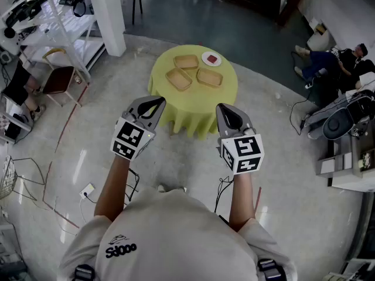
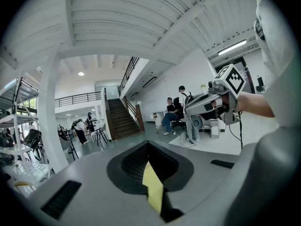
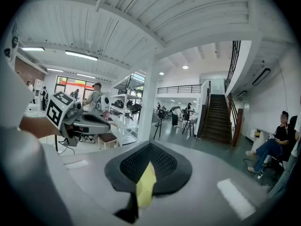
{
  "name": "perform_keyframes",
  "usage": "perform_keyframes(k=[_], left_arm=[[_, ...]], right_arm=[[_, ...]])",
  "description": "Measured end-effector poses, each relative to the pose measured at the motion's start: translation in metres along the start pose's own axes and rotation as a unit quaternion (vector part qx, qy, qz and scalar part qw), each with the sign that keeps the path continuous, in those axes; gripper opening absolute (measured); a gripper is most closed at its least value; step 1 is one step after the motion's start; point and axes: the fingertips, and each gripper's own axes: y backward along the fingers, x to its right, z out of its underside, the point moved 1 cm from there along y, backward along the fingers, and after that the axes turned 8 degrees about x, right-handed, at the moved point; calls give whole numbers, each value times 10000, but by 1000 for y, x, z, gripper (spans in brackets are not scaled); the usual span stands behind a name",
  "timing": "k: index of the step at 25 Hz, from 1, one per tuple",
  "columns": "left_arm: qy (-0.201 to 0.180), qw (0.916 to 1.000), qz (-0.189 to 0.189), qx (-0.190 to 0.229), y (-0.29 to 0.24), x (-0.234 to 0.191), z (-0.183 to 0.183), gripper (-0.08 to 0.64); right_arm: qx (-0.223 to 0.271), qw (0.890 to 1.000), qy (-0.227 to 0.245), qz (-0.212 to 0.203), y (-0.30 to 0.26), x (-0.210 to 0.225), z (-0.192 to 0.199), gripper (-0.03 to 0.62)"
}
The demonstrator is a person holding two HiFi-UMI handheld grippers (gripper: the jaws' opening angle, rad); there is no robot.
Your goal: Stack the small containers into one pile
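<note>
Three shallow tan containers (image 1: pixel 186 61) (image 1: pixel 179 79) (image 1: pixel 209 77) lie apart from one another on a round table under a yellow-green cloth (image 1: pixel 193 110), some way ahead of me. Both grippers hang in the air short of the table, well clear of the containers. My left gripper (image 1: pixel 157 103) is shut and holds nothing; my right gripper (image 1: pixel 225 111) is shut and holds nothing too. In the left gripper view the jaws meet (image 2: pixel 149 161), with a sliver of the yellow cloth (image 2: pixel 153 189) below. The right gripper view shows the same (image 3: pixel 149 159).
A white plate (image 1: pixel 211 58) with something red on it sits at the table's back right. A white pillar (image 1: pixel 108 13), a chair (image 1: pixel 58 78) and shelving stand at left. Seated people (image 1: pixel 334 60) and equipment are at right. Cables lie on the floor.
</note>
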Motion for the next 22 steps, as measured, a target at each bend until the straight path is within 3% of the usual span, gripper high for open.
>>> perform_keyframes(k=[22], left_arm=[[-3,9998,-187,13,-39,22,-5,6]], right_arm=[[140,9996,-188,-128,6,48,23,11]])
